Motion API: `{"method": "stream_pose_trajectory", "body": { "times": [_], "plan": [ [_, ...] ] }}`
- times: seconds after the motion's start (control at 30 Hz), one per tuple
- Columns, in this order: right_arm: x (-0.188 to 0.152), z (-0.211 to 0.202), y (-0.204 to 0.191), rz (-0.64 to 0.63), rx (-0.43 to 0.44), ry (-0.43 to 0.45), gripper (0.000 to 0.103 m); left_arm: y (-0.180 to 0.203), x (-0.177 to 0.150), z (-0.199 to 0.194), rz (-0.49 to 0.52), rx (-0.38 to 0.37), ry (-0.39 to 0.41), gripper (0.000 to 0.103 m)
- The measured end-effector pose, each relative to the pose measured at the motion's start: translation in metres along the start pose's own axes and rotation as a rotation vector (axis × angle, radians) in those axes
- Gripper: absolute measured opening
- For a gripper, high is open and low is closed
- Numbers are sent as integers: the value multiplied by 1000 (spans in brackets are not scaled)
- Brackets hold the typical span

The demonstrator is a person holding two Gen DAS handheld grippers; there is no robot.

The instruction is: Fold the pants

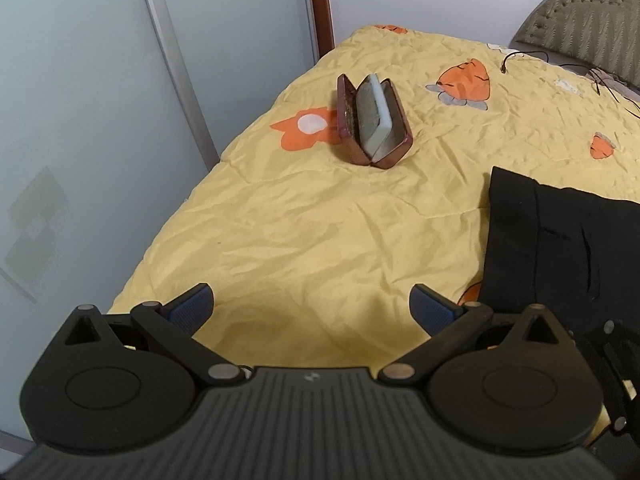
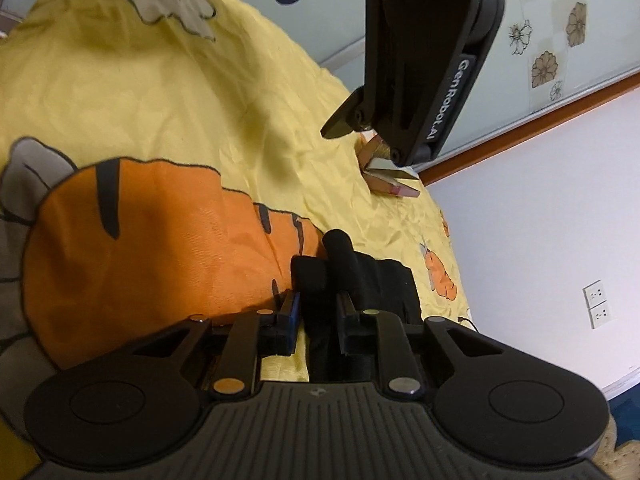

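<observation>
The black pants point(image 1: 560, 240) lie on the yellow bedspread point(image 1: 320, 220) at the right of the left wrist view. My left gripper point(image 1: 312, 306) is open and empty, above bare bedspread to the left of the pants. My right gripper point(image 2: 318, 320) is shut on a bunched fold of the black pants point(image 2: 360, 276), close over the bedspread point(image 2: 160, 80). The left gripper's body point(image 2: 420, 60) hangs above in the right wrist view.
An open brown glasses case point(image 1: 372, 120) stands on the bed beyond the left gripper; it also shows in the right wrist view point(image 2: 390, 178). Frosted wardrobe doors point(image 1: 100, 100) run along the bed's left side. A padded headboard point(image 1: 580, 28) and cables point(image 1: 600, 76) sit far right.
</observation>
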State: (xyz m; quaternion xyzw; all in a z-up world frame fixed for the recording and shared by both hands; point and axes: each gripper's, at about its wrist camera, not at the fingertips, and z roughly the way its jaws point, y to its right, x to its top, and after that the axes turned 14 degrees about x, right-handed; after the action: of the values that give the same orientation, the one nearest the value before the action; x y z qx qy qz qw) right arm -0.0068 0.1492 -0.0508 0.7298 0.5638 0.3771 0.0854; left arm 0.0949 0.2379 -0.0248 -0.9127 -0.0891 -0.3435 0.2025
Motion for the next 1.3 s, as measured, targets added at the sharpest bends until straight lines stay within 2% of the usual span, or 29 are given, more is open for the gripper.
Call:
{"method": "stream_pose_trajectory", "body": {
  "times": [0.13, 0.2, 0.27, 0.47, 0.57, 0.63, 0.67, 0.73, 0.77, 0.87, 1.0, 1.2, 1.3],
  "plan": [
    [6, 2, -3, -51, -1, -47, 17, -2, -1, 3, -7, -2, -5, 103],
    [5, 3, -2, -22, -4, -39, 8, -4, -1, 4, -13, -2, -11, 103],
    [4, 4, -1, 9, -6, -17, 6, -6, -1, 6, -17, 0, -13, 103],
    [12, 6, 24, 163, 40, 75, 6, -13, 0, 11, -38, 9, -22, 103],
    [14, 19, 19, 162, 47, 60, 9, -12, 1, 13, -43, -5, -37, 103],
    [12, 17, 10, 110, -4, 54, 9, -10, 0, 11, -36, -13, -30, 103],
    [13, 9, 11, 111, 13, 51, 9, -8, 0, 9, -27, -11, -22, 103],
    [9, -20, 24, 199, 105, 167, 8, -6, -1, 7, -13, 4, -6, 103],
    [8, -28, 34, 269, 91, 185, 9, -5, -1, 7, -10, 13, -1, 103],
    [3, -23, 44, 231, -5, 120, 9, -4, 0, 9, -16, 14, -17, 103],
    [-3, -9, 48, 255, 45, 79, 9, -5, 0, 7, -18, 6, -18, 103],
    [-2, 4, 33, 156, -5, 33, 9, -2, -1, 3, -10, 3, -14, 103],
    [-4, 0, 26, 104, -4, 27, 5, -1, 0, 2, -11, -5, -17, 103]
  ]
}}
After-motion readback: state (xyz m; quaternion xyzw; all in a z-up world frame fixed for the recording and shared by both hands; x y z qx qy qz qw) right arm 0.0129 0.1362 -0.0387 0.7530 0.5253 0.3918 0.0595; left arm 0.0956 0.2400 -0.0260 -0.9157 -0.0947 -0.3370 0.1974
